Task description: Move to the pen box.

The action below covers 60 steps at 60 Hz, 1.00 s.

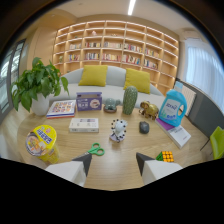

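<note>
Wooden table (107, 167), crowded

Scissors (95, 149), white pen box (83, 125), noodle cup (43, 144), zebra figure (118, 130), Rubik's cube (166, 156), detergent bottle (172, 108), potted plant (36, 88).

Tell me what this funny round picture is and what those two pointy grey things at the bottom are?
A person holds a tool with a claw, and a camera riding on it took this picture, looking forward. The pointy grey things are its two fingers, open and holding nothing. Ahead is a wooden table covered with things: green scissors, a colour cube, a yellow noodle cup, a flat white box, a spotted toy dog, a blue bottle and a leafy plant. Behind stand a sofa and bookshelves.
</note>
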Each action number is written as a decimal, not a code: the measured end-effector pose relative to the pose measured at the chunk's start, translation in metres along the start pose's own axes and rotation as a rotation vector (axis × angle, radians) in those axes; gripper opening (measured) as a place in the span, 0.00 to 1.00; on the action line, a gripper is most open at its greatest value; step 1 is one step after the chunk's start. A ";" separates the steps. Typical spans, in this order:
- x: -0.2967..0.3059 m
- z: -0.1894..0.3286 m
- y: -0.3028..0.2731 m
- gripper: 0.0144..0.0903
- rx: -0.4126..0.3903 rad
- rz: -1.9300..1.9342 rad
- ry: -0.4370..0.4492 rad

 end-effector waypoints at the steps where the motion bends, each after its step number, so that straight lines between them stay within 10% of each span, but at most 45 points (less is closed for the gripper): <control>1: 0.000 0.000 0.000 0.92 0.000 0.000 0.001; 31: -0.052 -0.038 0.002 0.92 0.003 0.023 -0.042; 60: -0.121 0.093 -0.027 0.92 -0.023 0.021 -0.115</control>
